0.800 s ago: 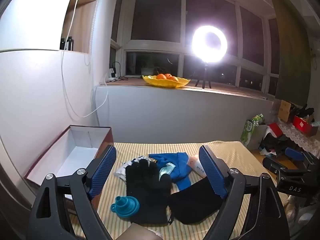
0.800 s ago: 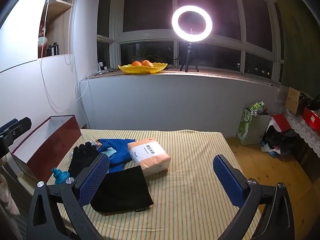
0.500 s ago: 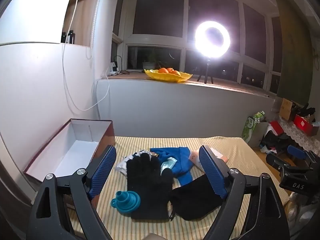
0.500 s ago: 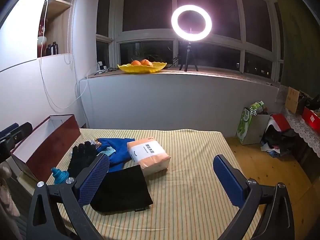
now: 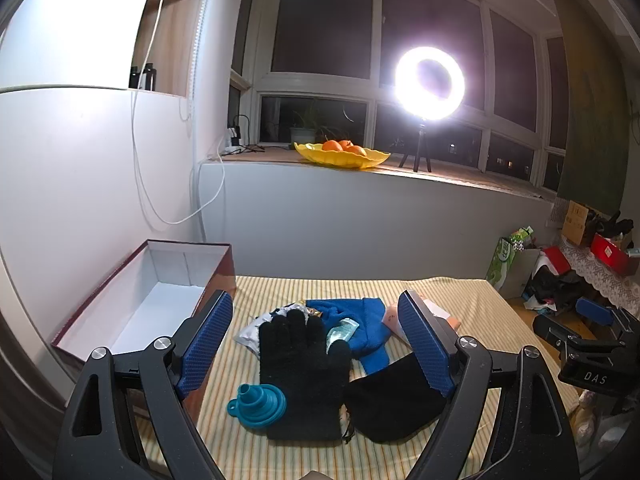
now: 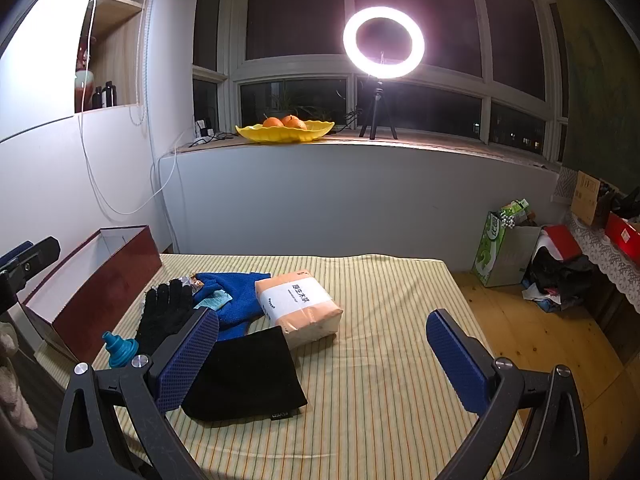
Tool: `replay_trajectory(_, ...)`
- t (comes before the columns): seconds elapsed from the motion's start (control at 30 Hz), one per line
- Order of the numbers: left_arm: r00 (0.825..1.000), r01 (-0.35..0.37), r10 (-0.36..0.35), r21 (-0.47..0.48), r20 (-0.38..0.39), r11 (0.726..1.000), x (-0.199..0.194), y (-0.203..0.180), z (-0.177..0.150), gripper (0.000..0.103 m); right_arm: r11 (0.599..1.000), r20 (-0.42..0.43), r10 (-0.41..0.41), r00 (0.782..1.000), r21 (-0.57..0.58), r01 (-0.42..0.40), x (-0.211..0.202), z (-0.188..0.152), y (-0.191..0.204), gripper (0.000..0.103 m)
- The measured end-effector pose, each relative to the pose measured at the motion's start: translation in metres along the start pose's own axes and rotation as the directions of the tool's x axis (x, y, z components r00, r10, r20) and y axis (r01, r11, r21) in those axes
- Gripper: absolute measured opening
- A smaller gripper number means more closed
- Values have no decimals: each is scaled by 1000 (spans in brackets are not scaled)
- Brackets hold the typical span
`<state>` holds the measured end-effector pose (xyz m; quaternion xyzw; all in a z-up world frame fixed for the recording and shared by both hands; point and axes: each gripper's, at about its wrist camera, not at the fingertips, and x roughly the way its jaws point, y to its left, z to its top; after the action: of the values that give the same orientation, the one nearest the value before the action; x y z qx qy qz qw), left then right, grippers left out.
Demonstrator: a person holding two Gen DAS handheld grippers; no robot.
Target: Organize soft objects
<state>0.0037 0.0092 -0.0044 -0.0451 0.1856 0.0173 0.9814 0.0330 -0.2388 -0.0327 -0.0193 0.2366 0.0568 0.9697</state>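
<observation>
A black glove point(image 5: 304, 368) point(image 6: 164, 316) lies flat on the striped table, with a blue glove point(image 5: 356, 326) point(image 6: 236, 296) behind it and a black pouch point(image 5: 394, 404) point(image 6: 244, 376) to its right. A peach tissue pack point(image 6: 298, 306) sits beside them. An open maroon box point(image 5: 148, 300) point(image 6: 92, 280) stands at the left. My left gripper point(image 5: 316, 344) is open and empty, above the black glove. My right gripper point(image 6: 324, 356) is open and empty, above the table to the right of the pouch.
A teal funnel point(image 5: 258, 400) point(image 6: 118, 350) lies left of the black glove. Small packets point(image 5: 256, 326) lie under the gloves. A ring light point(image 6: 383, 42) and a yellow fruit bowl point(image 6: 285, 130) stand on the sill. Bags and clutter point(image 6: 548, 264) fill the floor at right.
The left gripper has risen and drawn back a little, so the box and gloves sit slightly higher in its view. The right gripper has barely moved. Both stay open.
</observation>
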Motion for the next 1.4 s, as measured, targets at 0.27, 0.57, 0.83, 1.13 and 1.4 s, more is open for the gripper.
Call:
replay_trajectory(0.27, 1000, -7, 7, -3, 19, 1000, -3, 1, 3, 85, 1000, 9, -3, 1000, 0, 3, -1, 1, 0, 103)
replay_trajectory(0.57, 999, -9, 9, 9, 32, 1000, -8, -1, 5, 85, 1000, 11, -12, 1000, 22, 12, -2, 3, -5, 103)
replay_trajectory(0.83, 999, -9, 8, 11, 31, 1000, -7, -3, 4, 85, 1000, 13, -20, 1000, 15, 20, -3, 5, -5, 103)
replay_trajectory(1.13, 999, -12, 11, 12, 33, 1000, -8, -3, 4, 85, 1000, 14, -17, 1000, 12, 17, -3, 5, -4, 103)
replay_trajectory(1.4, 999, -10, 10, 12, 32, 1000, -9, -4, 5, 85, 1000, 17, -18, 1000, 6, 18, -4, 5, -2, 103)
